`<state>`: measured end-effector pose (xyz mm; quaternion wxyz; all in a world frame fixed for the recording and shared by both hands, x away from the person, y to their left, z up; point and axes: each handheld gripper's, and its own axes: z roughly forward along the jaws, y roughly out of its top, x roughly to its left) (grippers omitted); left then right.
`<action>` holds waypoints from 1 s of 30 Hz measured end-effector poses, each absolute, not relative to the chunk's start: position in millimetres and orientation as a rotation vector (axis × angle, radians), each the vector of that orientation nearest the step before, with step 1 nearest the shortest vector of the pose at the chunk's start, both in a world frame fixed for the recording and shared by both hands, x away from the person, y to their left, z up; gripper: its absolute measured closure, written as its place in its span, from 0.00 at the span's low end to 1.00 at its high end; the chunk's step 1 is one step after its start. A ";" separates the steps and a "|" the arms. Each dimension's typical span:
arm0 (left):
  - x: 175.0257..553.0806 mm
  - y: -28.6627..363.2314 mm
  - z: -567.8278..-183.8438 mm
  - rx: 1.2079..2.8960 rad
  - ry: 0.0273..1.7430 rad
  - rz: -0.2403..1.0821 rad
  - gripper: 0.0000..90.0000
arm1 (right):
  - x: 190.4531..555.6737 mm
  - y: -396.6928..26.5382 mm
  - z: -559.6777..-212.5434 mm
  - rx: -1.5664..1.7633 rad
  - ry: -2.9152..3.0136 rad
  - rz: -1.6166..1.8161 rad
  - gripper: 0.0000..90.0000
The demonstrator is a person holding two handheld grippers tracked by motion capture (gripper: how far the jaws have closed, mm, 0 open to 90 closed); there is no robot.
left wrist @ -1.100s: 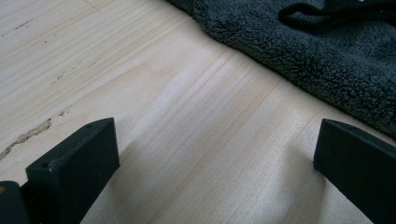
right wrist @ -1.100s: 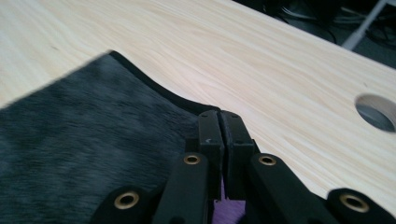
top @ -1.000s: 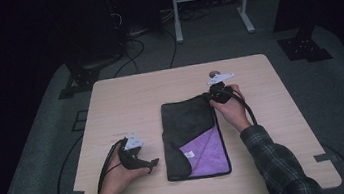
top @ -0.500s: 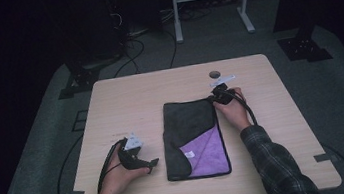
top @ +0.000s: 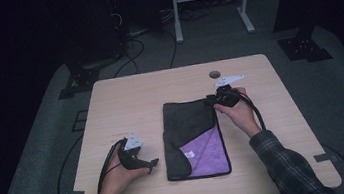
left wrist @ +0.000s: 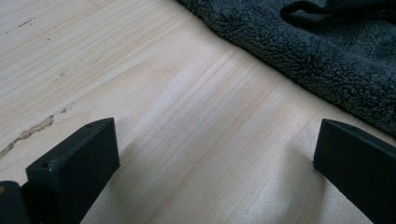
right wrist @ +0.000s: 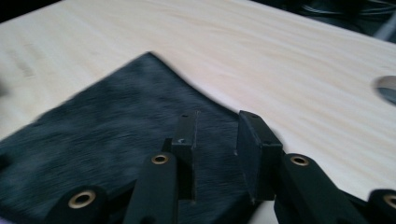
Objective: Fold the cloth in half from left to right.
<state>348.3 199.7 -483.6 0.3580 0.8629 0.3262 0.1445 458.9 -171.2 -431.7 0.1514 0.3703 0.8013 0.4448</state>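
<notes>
Left gripper rests with jaws spread wide on the table, just beside the folded towel lying mid-table. Right gripper, at the towel's far corner, has just been opening with nothing pinched. Folding looks partly done: a purple flap still shows.

Right gripper: jaws just opening, nothing between them, lowered onto towel far right corner; corner now flat on the table.
</notes>
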 end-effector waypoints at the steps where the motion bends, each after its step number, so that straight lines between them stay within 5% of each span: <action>1: 348.3 199.8 -483.6 2.226 0.842 0.373 0.00 | 454.2 -168.0 -432.2 1.056 2.314 1.287 0.74; 12: 348.3 199.8 -483.6 2.228 0.841 0.372 0.00 | 399.3 -117.0 -443.7 0.883 2.520 1.383 0.66; 30: 348.2 199.6 -483.5 2.225 0.844 0.371 0.00 | 383.0 -61.3 -473.2 0.807 2.697 1.365 0.61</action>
